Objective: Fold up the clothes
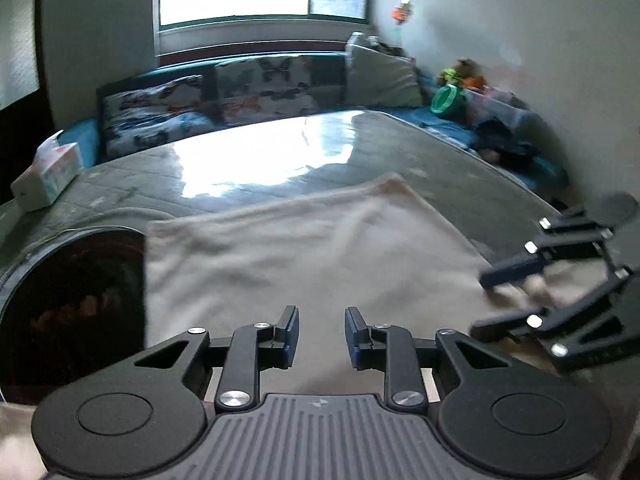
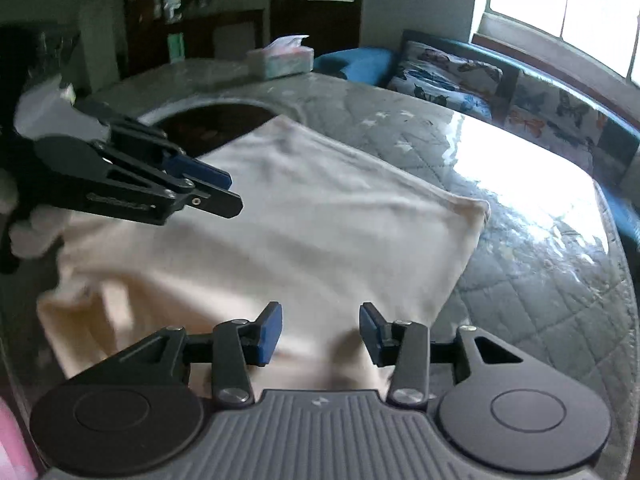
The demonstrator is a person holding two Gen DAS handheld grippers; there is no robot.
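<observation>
Both grippers gaping over the cloth

Left gripper and right gripper hover empty above the cream cloth, flat on the table; pinch matching corners, lift evenly, I'd say.

The cloth lies on the table before me; tissue box far left, cushions behind.

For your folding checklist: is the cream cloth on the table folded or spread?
Partly folded: the cream cloth lies as a neat rectangle with straight edges, its near left end rumpled.
</observation>
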